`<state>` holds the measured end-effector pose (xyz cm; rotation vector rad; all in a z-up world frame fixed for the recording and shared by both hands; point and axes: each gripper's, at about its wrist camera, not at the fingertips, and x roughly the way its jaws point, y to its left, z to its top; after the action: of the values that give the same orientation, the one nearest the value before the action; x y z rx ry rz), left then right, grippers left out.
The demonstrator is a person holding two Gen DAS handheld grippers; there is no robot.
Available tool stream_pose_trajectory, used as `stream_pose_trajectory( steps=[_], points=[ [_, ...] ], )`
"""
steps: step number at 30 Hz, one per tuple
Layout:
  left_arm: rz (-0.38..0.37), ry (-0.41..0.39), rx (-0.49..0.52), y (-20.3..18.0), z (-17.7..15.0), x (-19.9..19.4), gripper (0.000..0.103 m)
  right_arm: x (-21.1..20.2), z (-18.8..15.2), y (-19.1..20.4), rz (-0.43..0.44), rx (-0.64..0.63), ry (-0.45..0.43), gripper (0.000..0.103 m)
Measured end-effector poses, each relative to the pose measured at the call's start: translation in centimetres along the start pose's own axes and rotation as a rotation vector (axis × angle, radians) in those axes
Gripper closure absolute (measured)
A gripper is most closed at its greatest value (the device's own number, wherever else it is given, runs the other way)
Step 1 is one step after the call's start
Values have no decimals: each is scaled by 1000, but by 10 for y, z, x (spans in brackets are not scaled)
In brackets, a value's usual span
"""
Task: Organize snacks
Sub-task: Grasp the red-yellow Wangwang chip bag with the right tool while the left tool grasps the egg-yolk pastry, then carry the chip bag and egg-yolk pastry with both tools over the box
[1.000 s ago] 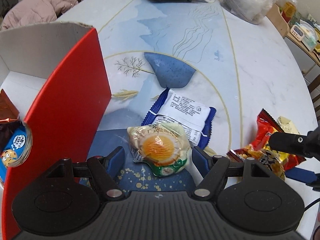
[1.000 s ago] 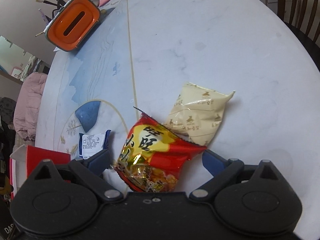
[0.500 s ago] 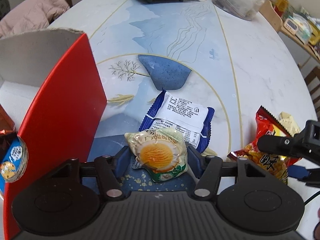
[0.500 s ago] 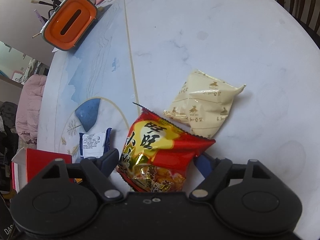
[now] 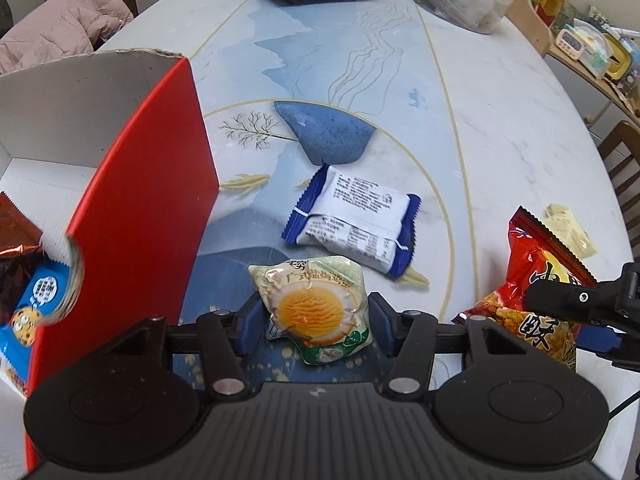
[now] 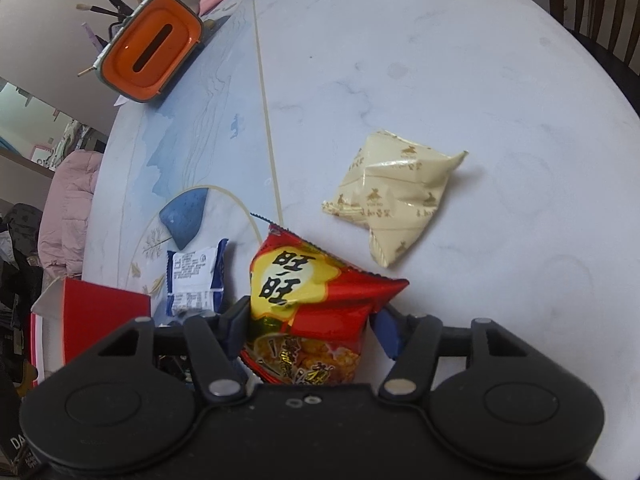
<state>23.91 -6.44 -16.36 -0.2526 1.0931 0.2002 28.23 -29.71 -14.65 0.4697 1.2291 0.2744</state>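
Both grippers have closed in on their snacks since a second ago.
Left gripper (image 5: 314, 320) clamps the egg packet (image 5: 314, 312) beside the red box (image 5: 136, 208); right gripper (image 6: 308, 324) pinches the red snack bag (image 6: 316, 304) on the table (image 6: 440, 60).

Even, soft indoor light falls across the marble desk (image 6: 460, 80) in both fisheye views, leaving only faint shadows beside the packets. Glare glints off the red snack bag (image 6: 316, 304) and the egg packet (image 5: 316, 312). Straight edges bow toward black corners; the red box (image 5: 136, 216) is slightly soft.
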Motion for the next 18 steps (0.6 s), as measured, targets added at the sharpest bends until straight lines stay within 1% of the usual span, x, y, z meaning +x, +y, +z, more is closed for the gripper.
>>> stream_pose_trajectory(
  steps=[8, 13, 18],
  points=[
    [-31, -4, 29, 2, -13, -30, 49, -30, -20, 1, 9, -25, -15, 42],
    [-73, -30, 61, 3, -21, -60, 49, -52, -32, 6, 17, -41, -28, 42],
    [-105, -57, 82, 13, -24, -89, 49, -72, -44, 21, 31, -78, -37, 42]
  ],
)
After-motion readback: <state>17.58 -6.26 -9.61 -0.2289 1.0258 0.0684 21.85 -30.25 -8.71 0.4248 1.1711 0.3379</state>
